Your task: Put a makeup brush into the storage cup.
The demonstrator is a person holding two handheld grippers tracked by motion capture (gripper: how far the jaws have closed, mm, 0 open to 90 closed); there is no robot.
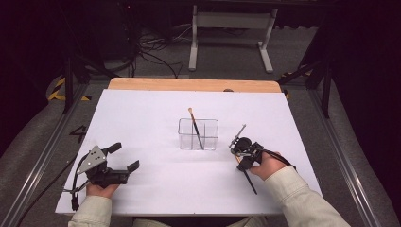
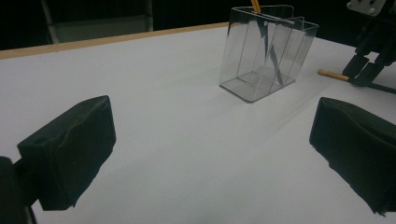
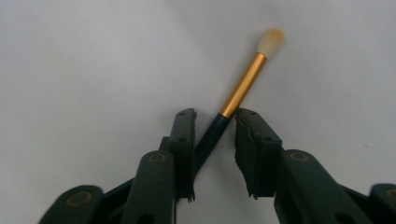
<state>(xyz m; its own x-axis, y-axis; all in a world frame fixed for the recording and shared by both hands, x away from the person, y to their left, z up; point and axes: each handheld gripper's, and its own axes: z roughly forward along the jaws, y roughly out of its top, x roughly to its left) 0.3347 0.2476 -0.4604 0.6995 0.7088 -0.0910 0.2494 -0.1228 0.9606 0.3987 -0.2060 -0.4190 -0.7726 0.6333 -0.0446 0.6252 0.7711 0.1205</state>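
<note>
So I've got a gripper in each hand over a white table [image 1: 142,118]. My right gripper [image 3: 215,116] is down at the near right of the table, pointing at the tabletop, with a makeup brush [image 3: 243,86] lying between its jaws. The brush has a dark handle, a gold metal collar and a pale fluffy tip, and from the right gripper view it runs diagonally through the gap: the handle passes close along the left jaw and the start of the gold collar sits right by the tip of the right jaw. The jaws are fairly narrow around it, but I honestly can't tell whether the pads are pressing on it; there looks to be a sliver of space on at least one side. In the high view the brush [image 1: 248,178] handle sticks out toward me past my right hand [image 1: 267,165]. Just to the left and a bit farther out stands a clear plastic holder [image 1: 198,135] with a divider, roughly mid-table, and a second brush [image 1: 195,126] is leaning in it, tip up. My left gripper [image 1: 126,156] sits at the near left, well apart from all that, jaws wide apart with nothing between them; from the left gripper view the holder [image 2: 266,56] is off to the far right.
</note>
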